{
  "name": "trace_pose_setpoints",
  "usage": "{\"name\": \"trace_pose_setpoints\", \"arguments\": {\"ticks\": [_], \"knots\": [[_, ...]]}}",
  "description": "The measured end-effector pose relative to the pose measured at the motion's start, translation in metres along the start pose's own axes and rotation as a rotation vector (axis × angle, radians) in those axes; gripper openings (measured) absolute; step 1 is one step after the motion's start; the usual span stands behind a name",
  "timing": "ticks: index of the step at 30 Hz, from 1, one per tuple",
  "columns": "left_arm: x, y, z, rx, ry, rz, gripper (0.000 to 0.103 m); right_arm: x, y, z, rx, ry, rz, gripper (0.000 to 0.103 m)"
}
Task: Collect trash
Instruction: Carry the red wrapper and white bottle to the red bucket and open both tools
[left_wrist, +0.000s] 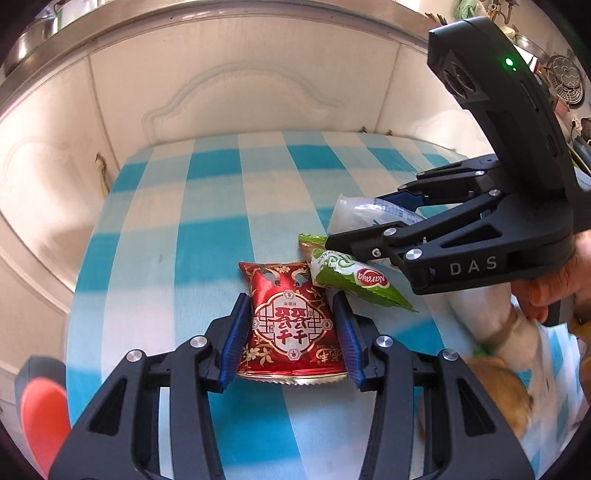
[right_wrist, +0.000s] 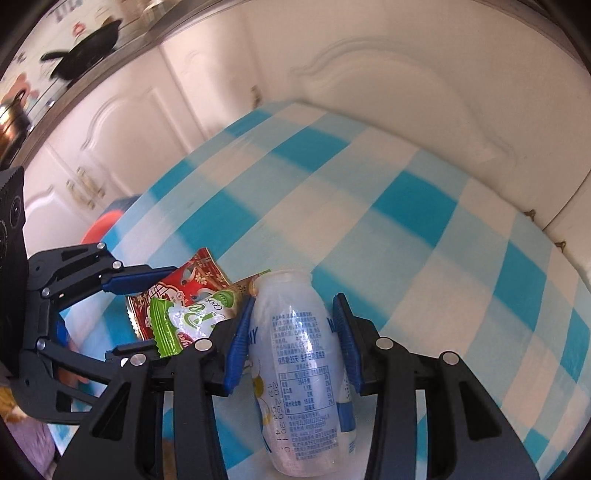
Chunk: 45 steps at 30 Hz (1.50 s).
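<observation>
clamped in my left gripper (left_wrist: 291, 332) sits the red snack packet (left_wrist: 290, 328); my right gripper (right_wrist: 291, 339) grips the clear plastic bottle (right_wrist: 299, 369), green wrapper (left_wrist: 354, 280) beside them.

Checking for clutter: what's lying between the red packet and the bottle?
The green wrapper lies between the red packet and the bottle; the right wrist view shows it.

Blue-and-white checked tablecloth (left_wrist: 207, 206), red snack packet (left_wrist: 291, 328), green wrapper (left_wrist: 354, 280), clear plastic bottle (right_wrist: 295, 354) lying together

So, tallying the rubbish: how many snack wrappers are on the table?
2. The red wrapper sits between the left tongs; the green wrapper lies beside it. More may be hidden.
</observation>
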<state>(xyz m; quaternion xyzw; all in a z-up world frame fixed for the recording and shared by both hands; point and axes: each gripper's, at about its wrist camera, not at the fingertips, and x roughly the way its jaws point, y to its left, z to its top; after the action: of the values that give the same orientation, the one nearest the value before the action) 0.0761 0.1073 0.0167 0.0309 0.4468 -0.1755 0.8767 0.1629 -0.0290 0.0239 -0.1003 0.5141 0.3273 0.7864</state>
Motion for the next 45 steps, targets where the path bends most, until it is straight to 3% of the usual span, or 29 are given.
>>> {"name": "trace_pose_setpoints", "arguments": {"ticks": [11,18,29,38,45], "knots": [[-0.035,-0.011,-0.048,-0.062,-0.003,-0.038,0.047,-0.02,0.043,-0.047,-0.036,0.017,0.029,0.044],[-0.049,-0.002,-0.057,-0.137,-0.063,-0.02,0.047,-0.041,0.05,-0.063,0.072,-0.088,-0.046,0.044],[-0.078,0.024,-0.079,-0.222,-0.125,-0.002,0.047,-0.081,0.051,-0.074,0.247,-0.264,-0.087,0.044],[-0.127,0.051,-0.13,-0.294,-0.154,0.033,0.047,-0.117,0.084,-0.096,0.319,-0.355,-0.095,0.044],[-0.168,0.084,-0.189,-0.379,-0.148,0.094,0.047,-0.118,0.112,-0.122,0.36,-0.33,-0.073,0.044]]}}
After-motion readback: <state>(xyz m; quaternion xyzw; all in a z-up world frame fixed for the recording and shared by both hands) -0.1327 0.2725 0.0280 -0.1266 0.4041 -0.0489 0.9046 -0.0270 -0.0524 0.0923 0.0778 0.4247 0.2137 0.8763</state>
